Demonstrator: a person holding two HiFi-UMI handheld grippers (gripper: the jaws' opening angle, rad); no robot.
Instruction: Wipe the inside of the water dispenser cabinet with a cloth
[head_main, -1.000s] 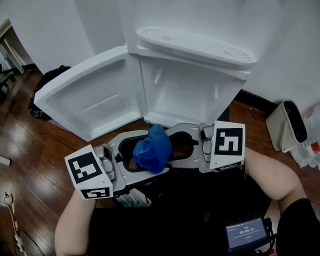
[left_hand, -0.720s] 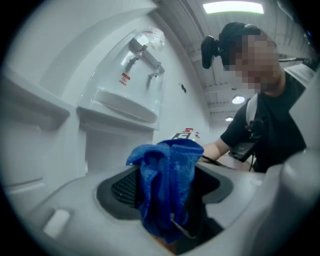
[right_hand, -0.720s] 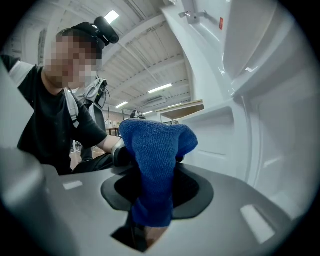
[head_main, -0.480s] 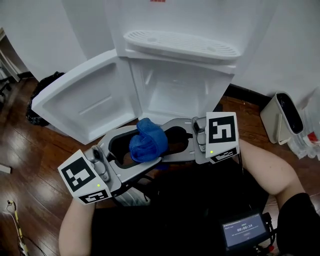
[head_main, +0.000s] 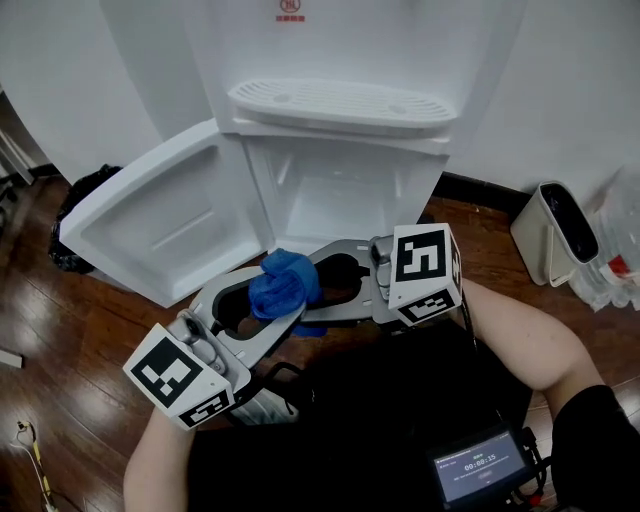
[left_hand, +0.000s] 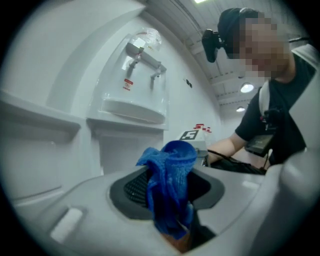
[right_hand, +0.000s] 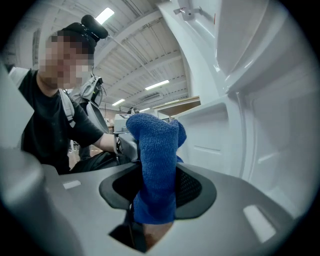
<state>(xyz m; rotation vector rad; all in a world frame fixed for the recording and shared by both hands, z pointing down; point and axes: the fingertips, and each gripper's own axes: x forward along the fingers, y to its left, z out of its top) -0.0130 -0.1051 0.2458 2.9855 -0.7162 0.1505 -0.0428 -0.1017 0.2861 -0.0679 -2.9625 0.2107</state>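
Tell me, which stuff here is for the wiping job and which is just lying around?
For the job:
- cloth
- cabinet
- door

Just lying about:
- bin
- black bag

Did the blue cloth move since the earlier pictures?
No. The blue cloth still sits just in front of the open cabinet, left of its middle.

- Top of the dispenser (head_main: 340, 60): cut off by the head view's upper edge.
- Lower end of the cloth (left_hand: 170, 190): hidden between the jaws.
- The bag (head_main: 88, 190): partly behind the door (head_main: 150, 215).
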